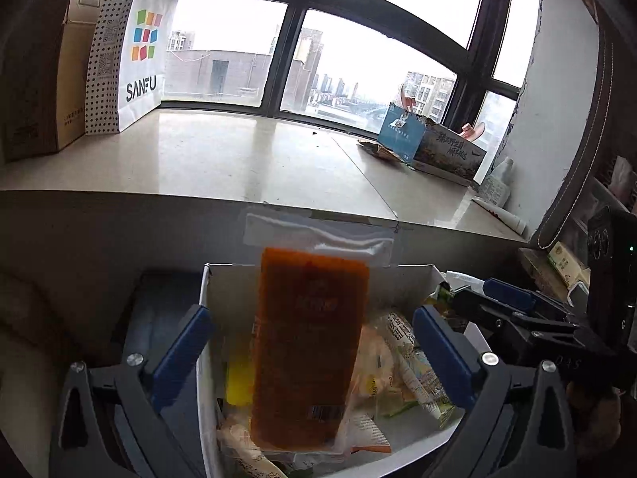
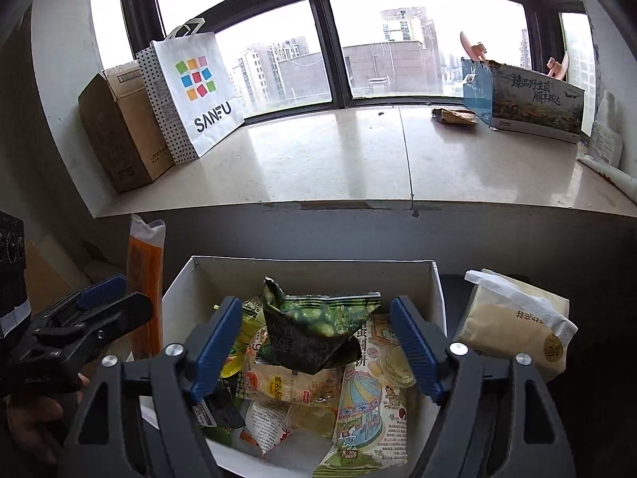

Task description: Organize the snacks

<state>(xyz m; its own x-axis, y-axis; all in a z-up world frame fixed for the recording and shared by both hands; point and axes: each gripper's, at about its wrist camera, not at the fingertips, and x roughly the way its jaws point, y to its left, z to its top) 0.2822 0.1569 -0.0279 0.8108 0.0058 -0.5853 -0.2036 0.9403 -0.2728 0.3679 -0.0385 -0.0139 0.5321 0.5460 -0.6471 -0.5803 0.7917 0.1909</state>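
Left wrist view: our left tongs [image 1: 312, 352] gape, and the orange packet [image 1: 306, 342] may fall outside the white box [image 1: 207, 318]. Our right tongs [image 2: 314, 344] gape too, so the green bag [image 2: 314, 326] may tip out.

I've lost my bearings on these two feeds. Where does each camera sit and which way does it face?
Left wrist: on the left gripper, angled down over the white box toward the window; jaws open around a free orange packet; right gripper at right.
Right wrist: on the right gripper, same heading; jaws open around a free green bag; left gripper at left.
Shared: box, sill, SANFU bag.
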